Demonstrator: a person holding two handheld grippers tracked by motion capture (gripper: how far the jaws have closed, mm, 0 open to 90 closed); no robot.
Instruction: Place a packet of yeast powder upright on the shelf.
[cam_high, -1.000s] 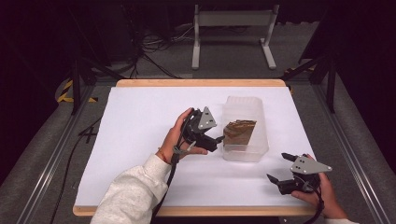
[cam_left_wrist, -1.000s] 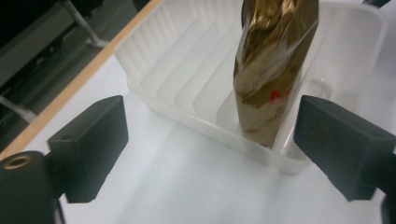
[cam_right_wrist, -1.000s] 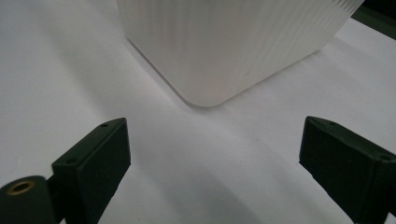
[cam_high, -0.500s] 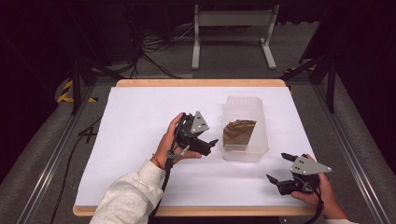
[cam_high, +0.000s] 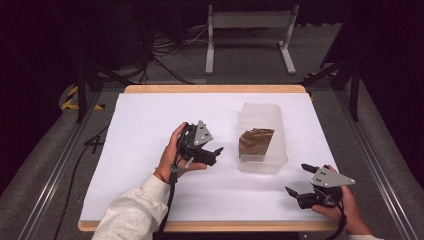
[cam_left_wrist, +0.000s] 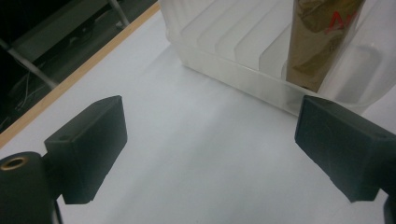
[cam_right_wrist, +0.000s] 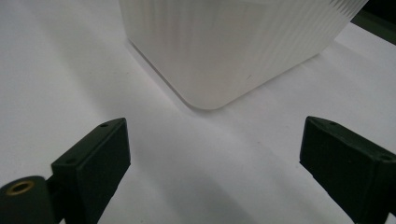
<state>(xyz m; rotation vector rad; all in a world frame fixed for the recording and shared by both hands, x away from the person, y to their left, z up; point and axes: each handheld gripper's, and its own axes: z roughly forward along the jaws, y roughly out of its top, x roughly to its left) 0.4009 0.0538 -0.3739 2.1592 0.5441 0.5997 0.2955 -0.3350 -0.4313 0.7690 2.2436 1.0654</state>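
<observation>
Brown packet: in the high view it is seen standing inside the clear plastic bin, toward the bin's near half, on the white tabletop.
High view, change: the left tongs have been drawn back from the bin's left wall over the last second and are now held apart from it, empty; the packet has been left where it was. The drop into the bin is judged to be done, and the hand to be withdrawing.
High view, right tongs: kept low at the near right corner of the tabletop, unmoved since the earlier pictures, spread wide with nothing between them.
Left gripper view: the packet is seen through the ribbed bin wall, upright with a slight lean. Its long axis runs up and down, the lower end resting on the bin floor. The jaws are spread wide over bare tabletop.
Right gripper view: the rounded near corner of the bin is faced; the jaws are held wide, gripping nothing. The packet cannot be made out through the frosted wall.
</observation>
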